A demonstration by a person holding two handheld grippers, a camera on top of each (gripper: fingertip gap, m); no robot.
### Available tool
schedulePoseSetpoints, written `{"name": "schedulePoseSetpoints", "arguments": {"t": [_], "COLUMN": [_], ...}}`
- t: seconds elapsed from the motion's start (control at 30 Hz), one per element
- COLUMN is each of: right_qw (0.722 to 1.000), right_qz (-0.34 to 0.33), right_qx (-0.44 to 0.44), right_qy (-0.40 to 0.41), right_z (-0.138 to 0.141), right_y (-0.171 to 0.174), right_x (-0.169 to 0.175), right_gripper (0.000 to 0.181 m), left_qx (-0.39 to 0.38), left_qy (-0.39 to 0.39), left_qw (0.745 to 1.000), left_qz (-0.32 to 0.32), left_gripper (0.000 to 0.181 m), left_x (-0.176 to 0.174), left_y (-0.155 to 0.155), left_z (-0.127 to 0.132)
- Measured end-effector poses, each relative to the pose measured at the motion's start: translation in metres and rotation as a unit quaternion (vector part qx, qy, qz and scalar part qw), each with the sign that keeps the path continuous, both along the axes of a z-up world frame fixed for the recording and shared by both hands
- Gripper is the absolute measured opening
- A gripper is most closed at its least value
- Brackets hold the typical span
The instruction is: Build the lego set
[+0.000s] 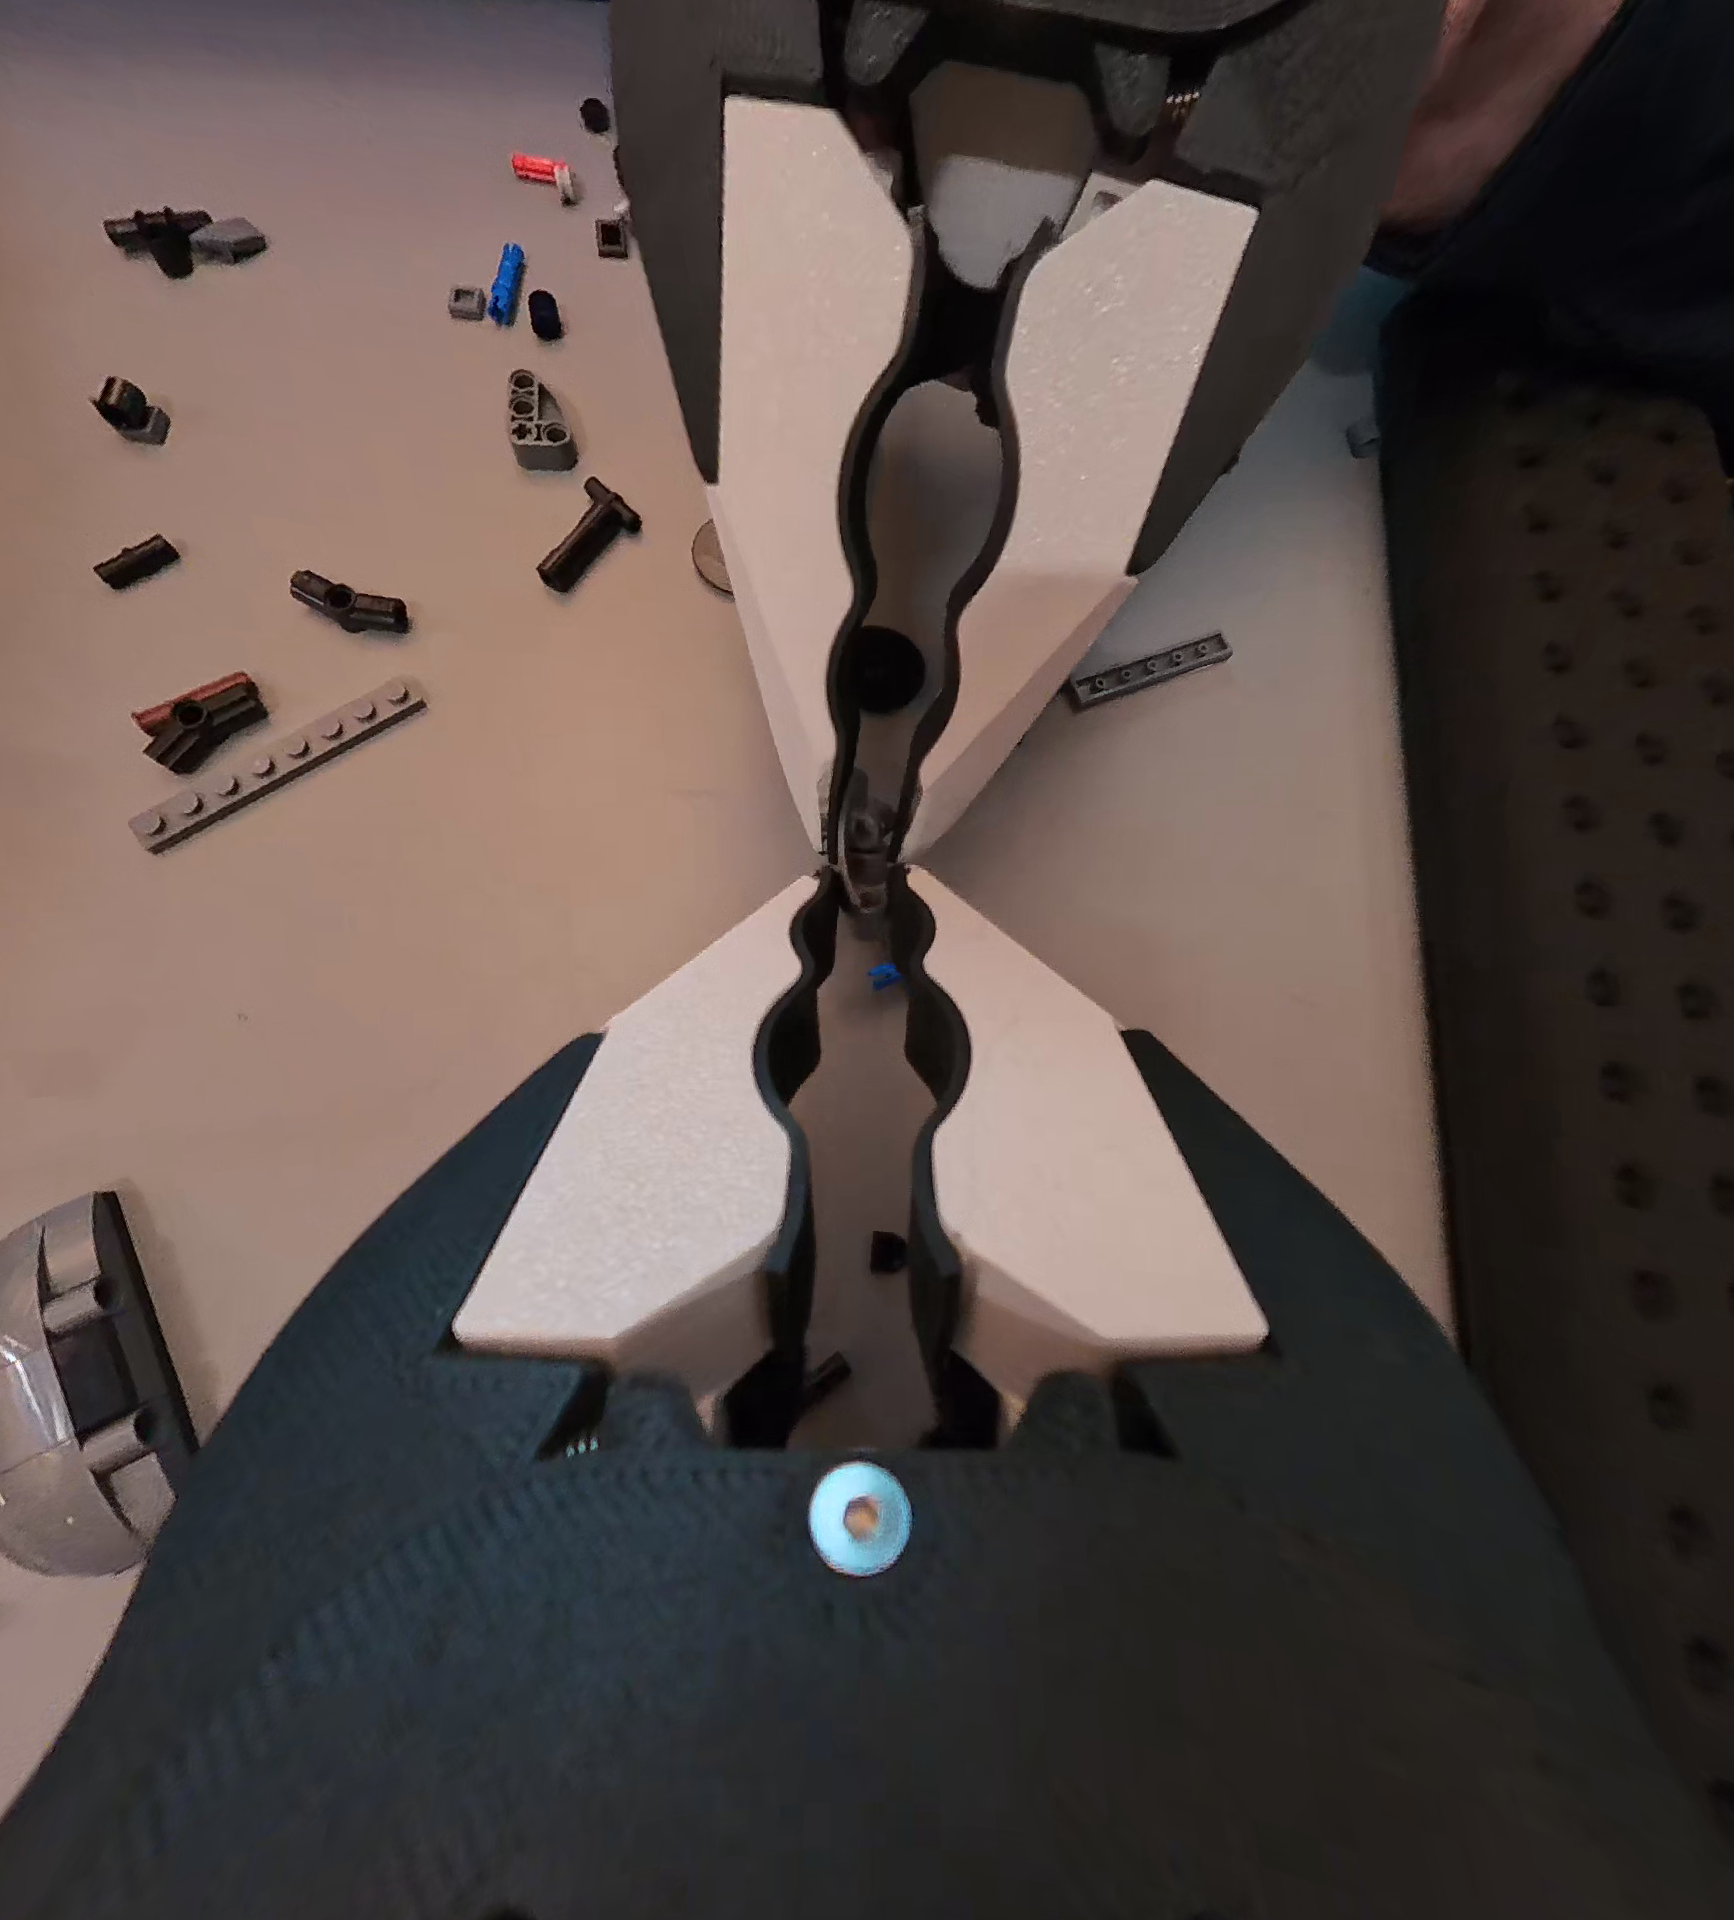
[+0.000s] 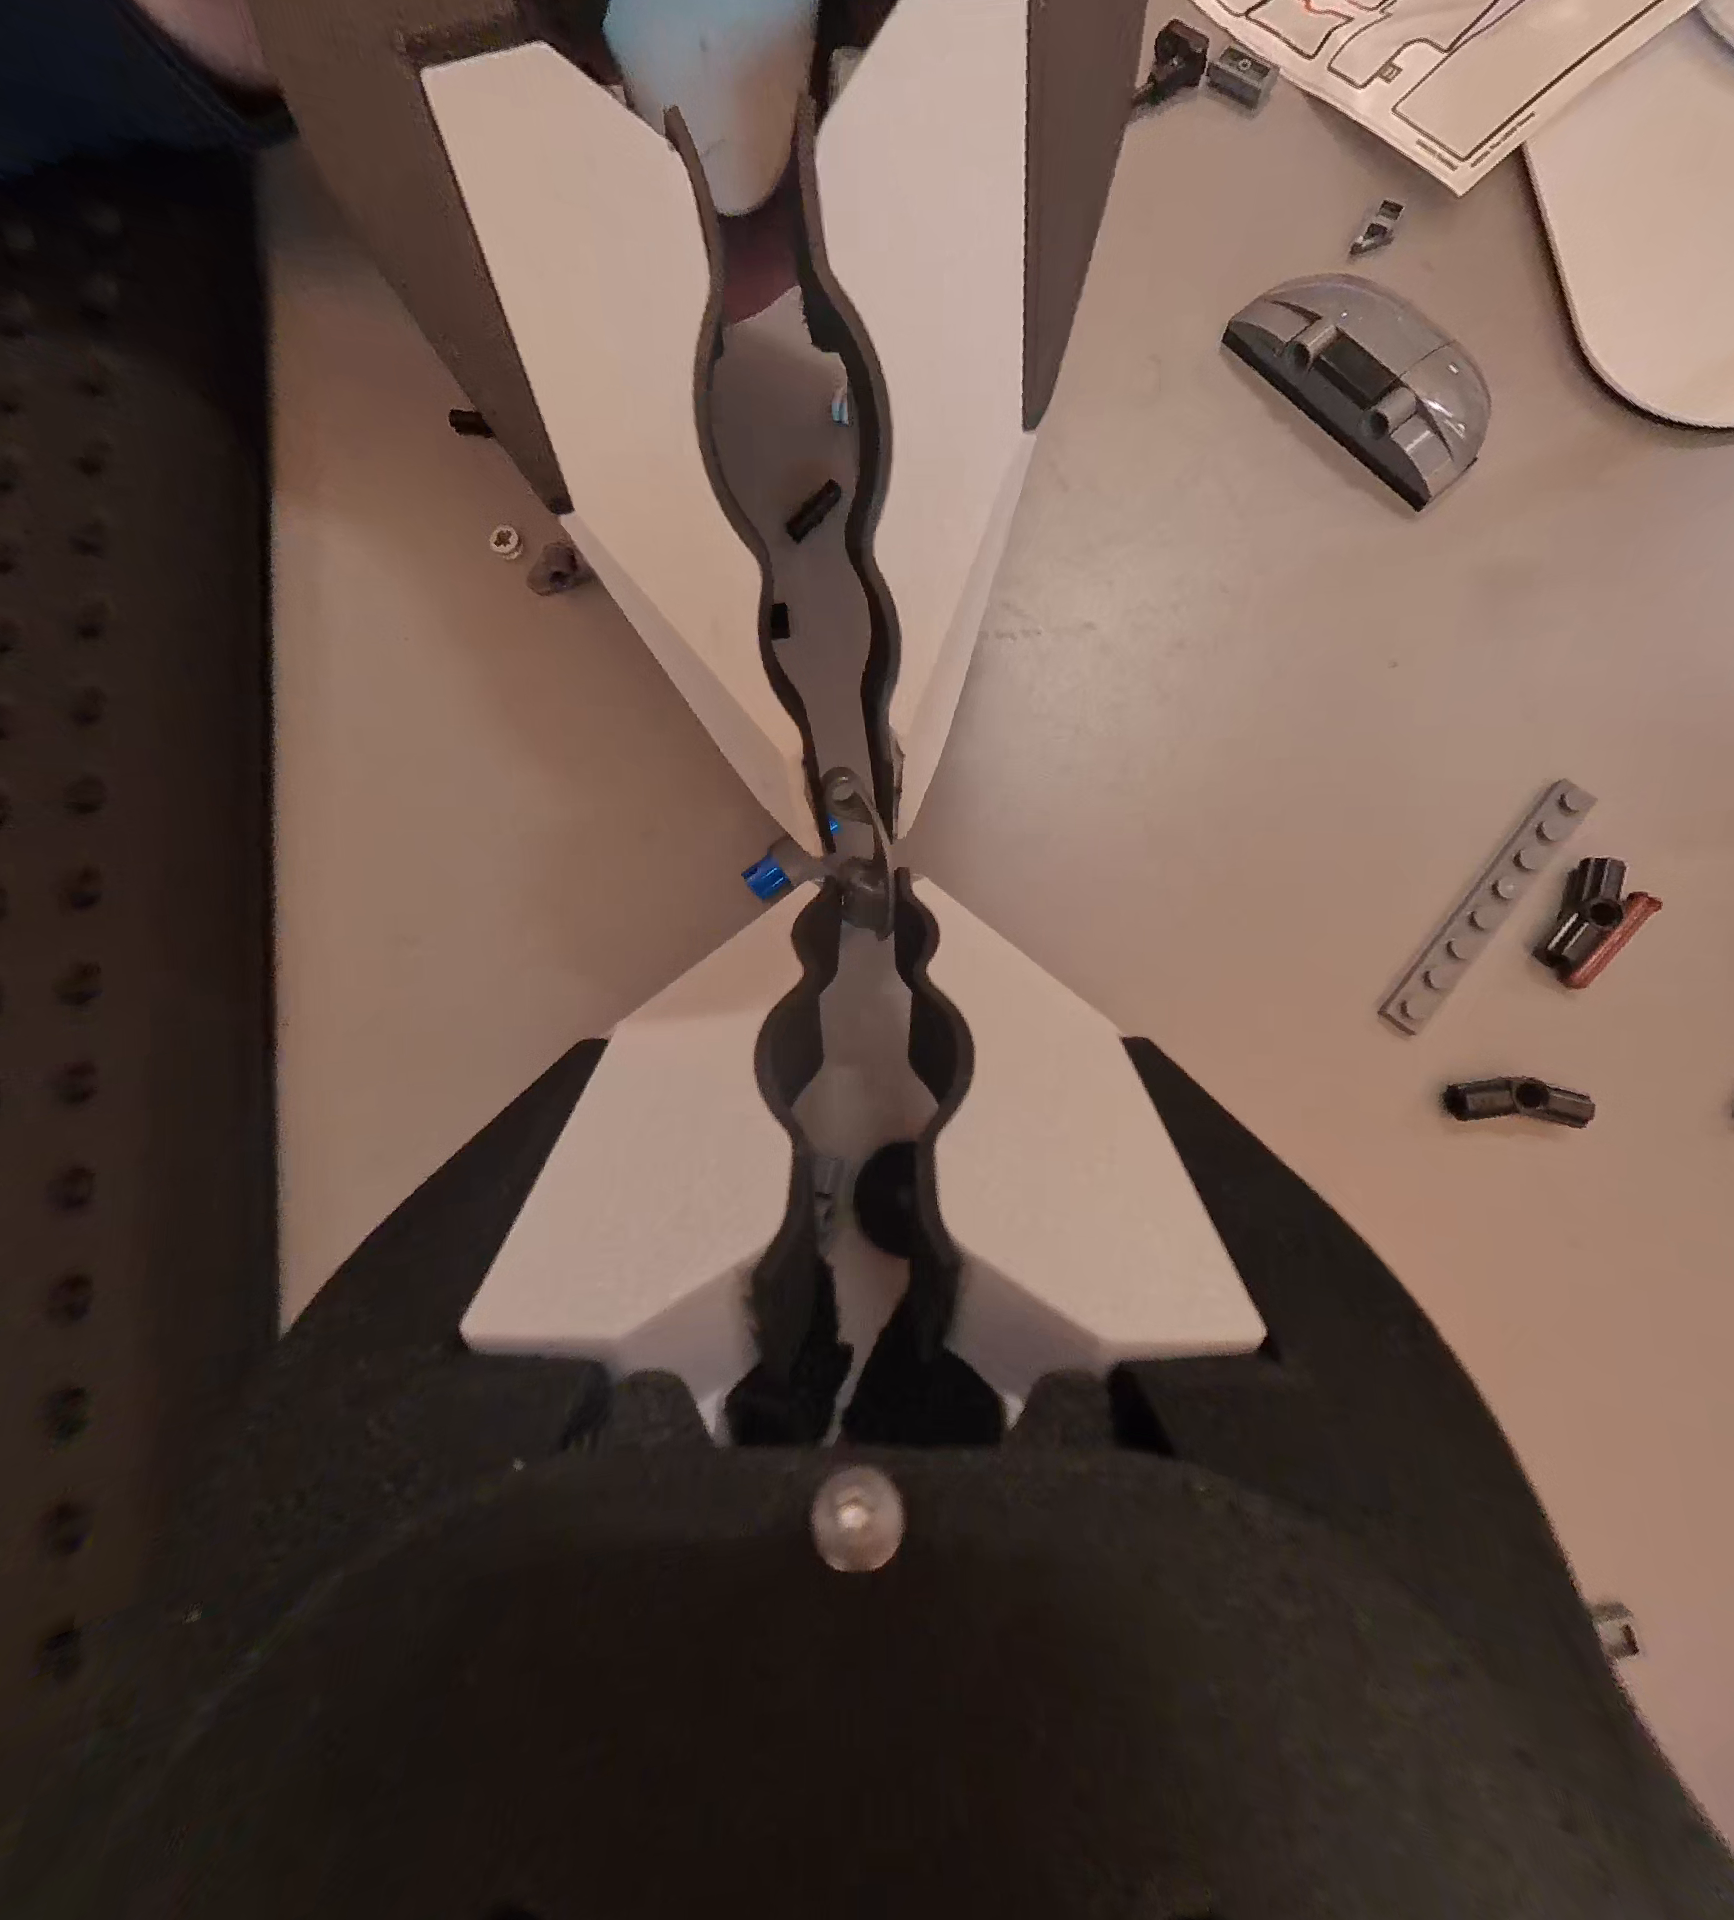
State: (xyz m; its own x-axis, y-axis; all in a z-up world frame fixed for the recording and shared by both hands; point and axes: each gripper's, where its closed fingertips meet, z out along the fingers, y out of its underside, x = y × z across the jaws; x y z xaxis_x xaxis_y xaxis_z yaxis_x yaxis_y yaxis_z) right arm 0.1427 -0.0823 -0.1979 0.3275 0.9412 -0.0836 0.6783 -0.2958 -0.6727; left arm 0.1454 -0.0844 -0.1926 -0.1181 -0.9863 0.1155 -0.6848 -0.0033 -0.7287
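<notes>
The left gripper [image 1: 865,894] and the right gripper [image 2: 868,904] meet tip to tip above the bench [image 1: 343,987], each with its fingers pressed narrow on the same small grey lego assembly [image 2: 858,868]. In the right wrist view a blue pin [image 2: 765,881] sticks out from the side of this assembly. It is too small to say exactly which part each gripper pinches. A dark perforated mat [image 1: 1611,935] lies along one edge of the bench, just beside the grippers. On the open side of the bench the loose parts are scattered: a long grey plate [image 1: 276,767] touches a black and brown connector [image 1: 198,717], and near them lie a black angled connector [image 1: 349,601] and a black axle pin [image 1: 588,535]. A grey curved shell piece [image 1: 42,1382] rests apart from them, nearer to the left gripper's body. In the right wrist view a printed sheet [image 2: 1445,73] lies at the far corner of the bench.
</notes>
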Motion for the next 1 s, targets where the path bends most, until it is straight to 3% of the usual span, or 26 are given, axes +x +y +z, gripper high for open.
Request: {"name": "schedulePoseSetpoints", "arguments": {"t": [1.0], "right_qw": [1.0], "right_qz": [0.009], "right_qx": [0.016], "right_qy": [0.003], "right_z": [0.001], "right_y": [0.0], "right_x": [-0.003], "right_gripper": [0.006], "left_qx": [-0.013], "left_qy": [0.029], "left_qw": [1.0], "left_qz": [0.004], "left_gripper": [0.009], "left_x": [-0.001], "left_y": [-0.003], "left_z": [-0.012]}}
